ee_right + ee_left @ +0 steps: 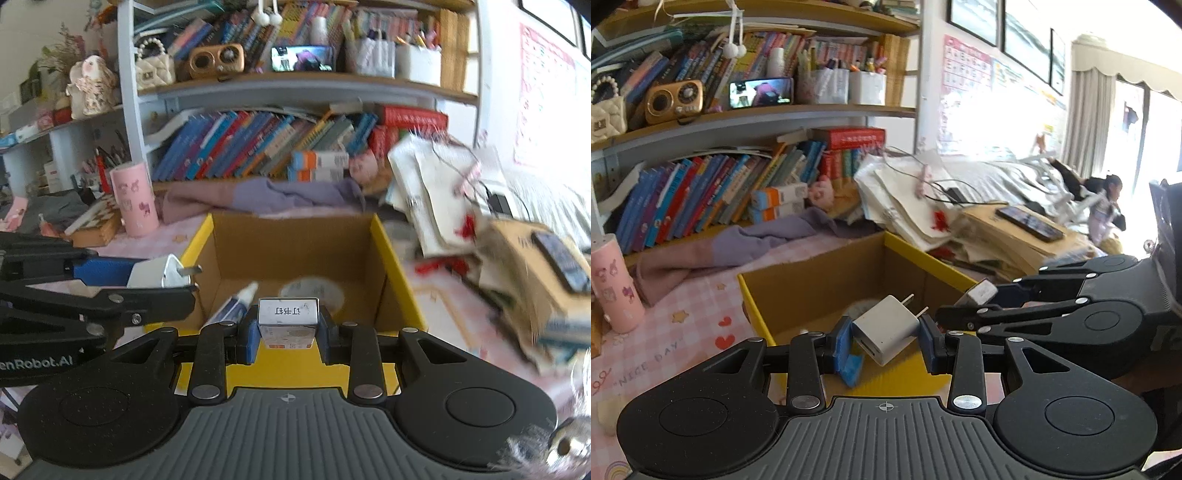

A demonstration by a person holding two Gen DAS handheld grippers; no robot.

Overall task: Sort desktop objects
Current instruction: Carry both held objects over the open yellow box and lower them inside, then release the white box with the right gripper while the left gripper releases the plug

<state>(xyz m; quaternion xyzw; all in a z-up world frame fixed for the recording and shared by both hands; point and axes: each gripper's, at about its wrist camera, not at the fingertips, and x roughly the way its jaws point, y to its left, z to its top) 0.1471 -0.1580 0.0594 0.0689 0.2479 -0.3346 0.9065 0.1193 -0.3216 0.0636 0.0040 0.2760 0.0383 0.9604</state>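
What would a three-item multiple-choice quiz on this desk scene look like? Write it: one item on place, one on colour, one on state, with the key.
1. Where does the tube lie?
A. inside the cardboard box
B. on the shelf
C. on the paper pile

2. What colour is the box's outer rim?
A. red
B. yellow
C. green

3. What is the left claw doing?
A. hanging open and empty
B. gripping a pink cup
C. gripping a white plug charger

Key: 1 A, the tube rests on the box floor by its left wall; 2 B, the rim edges show yellow; 3 C, blue pads press on the charger's sides.
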